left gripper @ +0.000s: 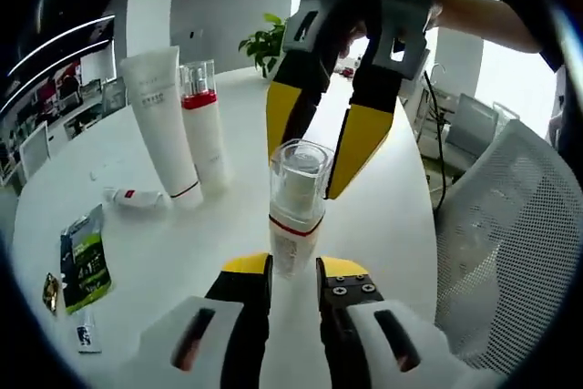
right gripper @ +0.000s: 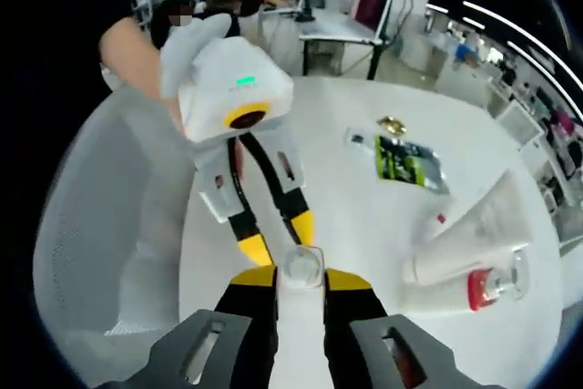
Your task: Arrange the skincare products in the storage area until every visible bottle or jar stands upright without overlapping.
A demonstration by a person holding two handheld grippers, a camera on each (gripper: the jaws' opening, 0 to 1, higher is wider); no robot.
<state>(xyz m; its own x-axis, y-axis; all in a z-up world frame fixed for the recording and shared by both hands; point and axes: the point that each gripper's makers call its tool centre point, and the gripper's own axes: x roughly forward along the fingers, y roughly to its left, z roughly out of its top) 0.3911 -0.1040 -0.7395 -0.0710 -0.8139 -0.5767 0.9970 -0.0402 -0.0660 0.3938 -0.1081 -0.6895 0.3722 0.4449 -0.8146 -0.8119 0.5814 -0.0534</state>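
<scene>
On the round white worktop [left gripper: 137, 225] a small bottle [left gripper: 296, 207] with a clear cap and a red band stands upright; it serves here as the landmark. In the left gripper view the left tongs [left gripper: 294, 271] sit at the base of this bottle, yellow tips on either side of it, jaws narrowly parted; whether they press on it cannot be told. Beyond the bottle the right tongs [left gripper: 331, 148] come down from above with their yellow tips flanking the clear cap, and contact cannot be confirmed there either (the right gripper view shows the cap [right gripper: 301, 266] between the tips of the right tongs [right gripper: 301, 281], just touching or nearly so). Left of the bottle and farther back, a tall white tube [left gripper: 161, 120] and a red-collared clear-capped bottle [left gripper: 202, 120] stand upright, just beside each other. Near the tube's foot lies a small white tube [left gripper: 134, 196]. Nearer the worktop edge lies a green sachet [left gripper: 86, 257].
</scene>
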